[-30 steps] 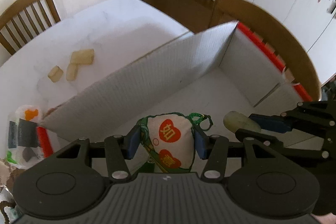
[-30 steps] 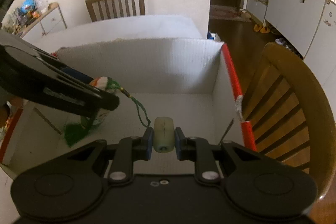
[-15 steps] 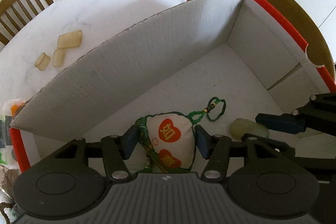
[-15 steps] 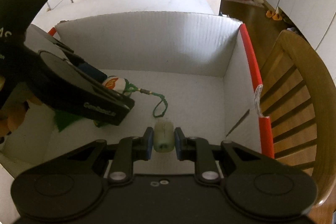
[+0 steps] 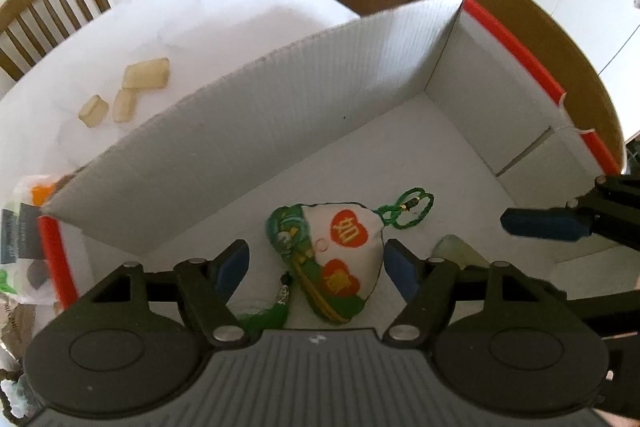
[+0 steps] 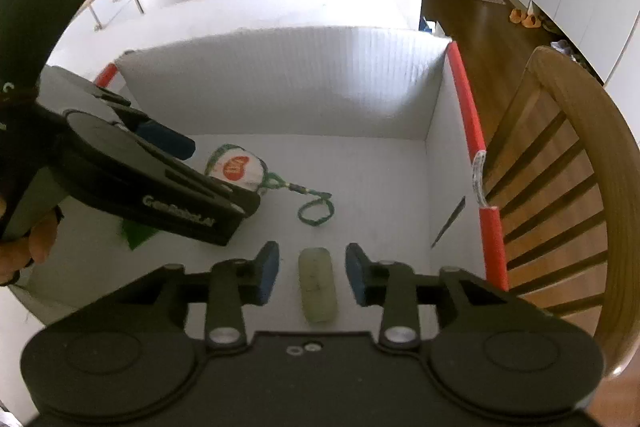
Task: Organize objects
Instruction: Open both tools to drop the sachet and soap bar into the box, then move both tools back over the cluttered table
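Both hand-held grippers hung over a white corrugated cardboard box with red-taped rims [image 6: 464,95], which sat on a white table [image 5: 224,7].

The left gripper [image 5: 316,269] pointed steeply down into the box. Its jaws had just been opening and stood spread, blue pads clear on either side of a white fabric pouch with two orange hearts and green embroidery [image 5: 340,255]. The pouch lay on the box floor between the jaws, touched by neither pad as far as the left wrist view showed. Its green cord loop [image 5: 408,211] trailed toward one o'clock from the pouch, and a green tassel [image 5: 268,315] lay at about seven o'clock from it.

The right gripper [image 6: 312,273] also had its jaws just opening; they stood apart with a gap on each side of a pale translucent green oblong block [image 6: 318,285], which rested on the box floor between the pads. In the right wrist view the pouch lay at about ten o'clock from the block, partly behind the left gripper.

Outside the box, at ten o'clock in the left wrist view, three pale yellow translucent blocks [image 5: 132,91] lay close together on the table. A wooden chair [image 6: 568,187] stood just beside the box's right wall.
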The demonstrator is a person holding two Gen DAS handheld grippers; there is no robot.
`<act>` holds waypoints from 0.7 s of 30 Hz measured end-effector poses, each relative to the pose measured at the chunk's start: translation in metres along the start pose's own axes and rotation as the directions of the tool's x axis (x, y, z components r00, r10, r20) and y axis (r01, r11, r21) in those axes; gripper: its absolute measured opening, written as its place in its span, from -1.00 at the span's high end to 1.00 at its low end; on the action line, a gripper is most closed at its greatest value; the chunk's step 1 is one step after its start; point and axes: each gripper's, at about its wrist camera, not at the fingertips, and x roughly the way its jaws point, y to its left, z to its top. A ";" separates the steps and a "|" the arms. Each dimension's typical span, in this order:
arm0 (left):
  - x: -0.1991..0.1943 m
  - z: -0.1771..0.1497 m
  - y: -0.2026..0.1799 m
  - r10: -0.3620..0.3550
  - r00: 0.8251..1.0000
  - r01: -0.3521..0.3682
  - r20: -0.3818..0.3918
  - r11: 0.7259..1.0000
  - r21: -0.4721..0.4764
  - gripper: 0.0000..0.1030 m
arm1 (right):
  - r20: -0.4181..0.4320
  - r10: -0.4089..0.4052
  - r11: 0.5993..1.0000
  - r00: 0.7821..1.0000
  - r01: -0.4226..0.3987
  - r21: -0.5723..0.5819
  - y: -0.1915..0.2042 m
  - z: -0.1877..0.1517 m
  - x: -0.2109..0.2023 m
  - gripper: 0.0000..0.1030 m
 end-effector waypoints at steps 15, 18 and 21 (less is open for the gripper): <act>-0.087 -0.039 0.018 -0.041 0.980 0.053 0.196 0.997 -0.056 -0.44 | 0.124 0.056 0.998 0.991 -0.056 -0.003 0.020 0.001 -0.056 -0.25; -0.105 -0.053 0.025 -0.050 0.970 0.068 0.238 0.995 -0.072 -0.44 | 0.153 0.063 0.998 0.986 -0.063 -0.007 0.028 0.001 -0.068 -0.34; -0.119 -0.067 0.034 -0.053 0.960 0.079 0.274 0.993 -0.083 -0.46 | 0.180 0.071 0.997 0.981 -0.072 -0.001 0.038 0.000 -0.076 -0.54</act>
